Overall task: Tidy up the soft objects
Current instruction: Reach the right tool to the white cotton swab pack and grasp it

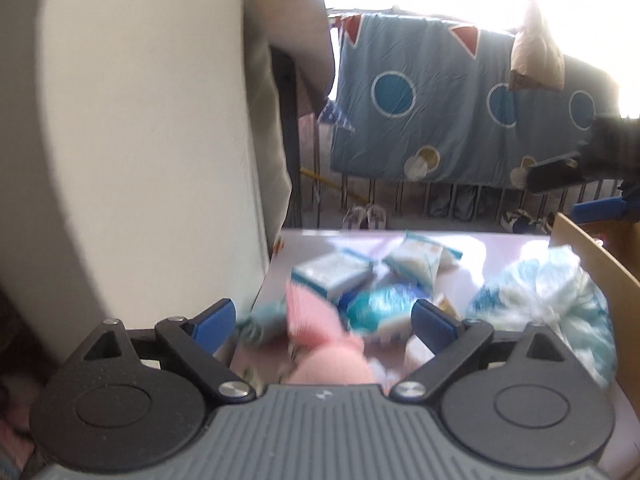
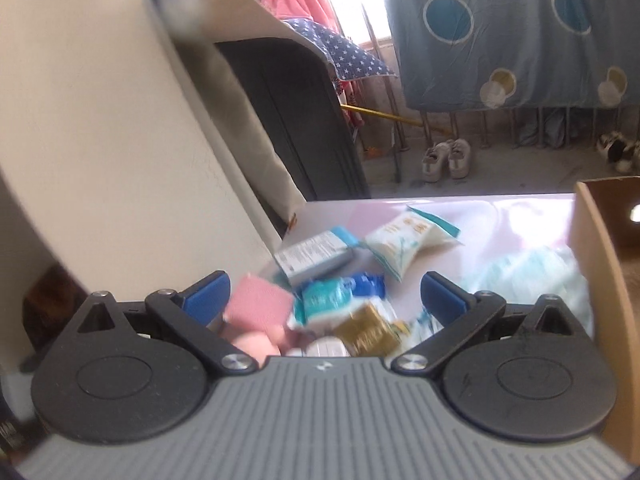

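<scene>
Soft packs lie heaped on a pale pink table [image 1: 500,244]. A pink plush toy [image 1: 328,344] sits low between the fingers of my left gripper [image 1: 325,320], which is open and whose pads stand clear of it. Behind the toy are a blue tissue pack [image 1: 380,308], a white pack [image 1: 332,276] and a white pouch [image 1: 416,260]. My right gripper [image 2: 324,296] is open above a pink pad [image 2: 258,304], the blue tissue pack [image 2: 340,296] and a gold packet [image 2: 366,332]. The right gripper [image 1: 560,194] also shows at the right edge of the left wrist view.
A crumpled blue-and-white plastic bag [image 2: 532,272] lies beside an open cardboard box [image 2: 600,240] at the right. A cream wall [image 1: 140,140] bounds the table on the left. Beyond the far edge are a dark cabinet [image 2: 292,120], shoes [image 2: 444,158] and a hanging blue quilt [image 1: 440,100].
</scene>
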A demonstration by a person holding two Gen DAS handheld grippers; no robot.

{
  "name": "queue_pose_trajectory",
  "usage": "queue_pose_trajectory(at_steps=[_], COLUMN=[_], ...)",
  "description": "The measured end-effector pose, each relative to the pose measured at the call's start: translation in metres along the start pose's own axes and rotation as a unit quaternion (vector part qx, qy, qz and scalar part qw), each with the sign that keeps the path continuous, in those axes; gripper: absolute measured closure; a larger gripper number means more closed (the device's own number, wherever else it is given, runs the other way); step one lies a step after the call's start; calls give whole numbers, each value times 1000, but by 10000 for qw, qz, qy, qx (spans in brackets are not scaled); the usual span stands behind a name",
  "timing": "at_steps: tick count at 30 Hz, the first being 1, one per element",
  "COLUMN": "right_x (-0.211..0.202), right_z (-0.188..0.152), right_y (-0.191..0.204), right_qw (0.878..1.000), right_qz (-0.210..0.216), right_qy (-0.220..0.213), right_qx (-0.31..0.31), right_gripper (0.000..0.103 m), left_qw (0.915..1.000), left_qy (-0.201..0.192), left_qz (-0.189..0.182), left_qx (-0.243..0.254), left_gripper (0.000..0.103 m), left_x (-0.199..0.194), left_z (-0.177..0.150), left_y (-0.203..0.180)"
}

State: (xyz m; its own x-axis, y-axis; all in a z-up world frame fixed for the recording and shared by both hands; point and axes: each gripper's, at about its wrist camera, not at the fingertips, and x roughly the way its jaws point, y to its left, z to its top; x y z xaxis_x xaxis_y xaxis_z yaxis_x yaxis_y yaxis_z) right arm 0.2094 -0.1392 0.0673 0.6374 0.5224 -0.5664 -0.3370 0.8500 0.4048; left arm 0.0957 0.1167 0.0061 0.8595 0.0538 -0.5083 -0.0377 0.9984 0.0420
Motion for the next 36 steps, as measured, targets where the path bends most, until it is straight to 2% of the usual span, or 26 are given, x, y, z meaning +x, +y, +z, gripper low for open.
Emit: queue_pose_trajectory(at_steps=[2, 5, 8, 11, 14, 18, 20, 23, 26, 29, 32, 36], right_x=[22, 67, 115, 160, 202, 242, 254, 264, 270, 275, 280, 288], right_z=[21, 46, 58, 58, 50, 44, 42, 41, 40, 37, 36, 32], right_y=[-15, -49, -92, -131, -158, -182, -192, -201, -205, -210, -214, -219], right_qw=[9994, 9925, 9741, 9494, 9277, 9079, 9006, 8915, 8843, 8806, 8779, 8772], right_qz=[-1, -35, -53, -15, 34, 29, 93, 264, 418, 465, 527, 488], right_qy=[195, 658, 1192, 1559, 1877, 2104, 2109, 2118, 2164, 2188, 2223, 2346], right_qx=[290, 1031, 1919, 2725, 3227, 3627, 3799, 3996, 4115, 4178, 4207, 4160], right_gripper=[1, 2, 9, 12, 17, 25, 28, 31, 38, 45, 51, 60], left_qw=[9998, 9980, 9958, 9916, 9869, 9827, 9813, 9787, 9707, 9611, 9487, 9406], left_qy=[12, 49, 180, 431, 665, 1021, 1213, 1524, 2020, 2513, 2904, 3118], left_qz=[-178, -597, -727, -894, -970, -954, -880, -873, -1058, -1076, -1205, -1288], left_qx=[20, 182, 521, 835, 1107, 1217, 1207, 1060, 756, 403, 325, 386], left_gripper=[13, 14, 15, 17, 20, 26, 34, 38, 38, 38, 35, 29], left_x=[17, 46, 85, 126, 165, 219, 244, 276, 306, 336, 356, 367], left_z=[13, 31, 43, 51, 55, 64, 69, 78, 86, 84, 80, 75], left_y=[-6, -24, -47, -71, -93, -107, -110, -109, -102, -97, -96, -100])
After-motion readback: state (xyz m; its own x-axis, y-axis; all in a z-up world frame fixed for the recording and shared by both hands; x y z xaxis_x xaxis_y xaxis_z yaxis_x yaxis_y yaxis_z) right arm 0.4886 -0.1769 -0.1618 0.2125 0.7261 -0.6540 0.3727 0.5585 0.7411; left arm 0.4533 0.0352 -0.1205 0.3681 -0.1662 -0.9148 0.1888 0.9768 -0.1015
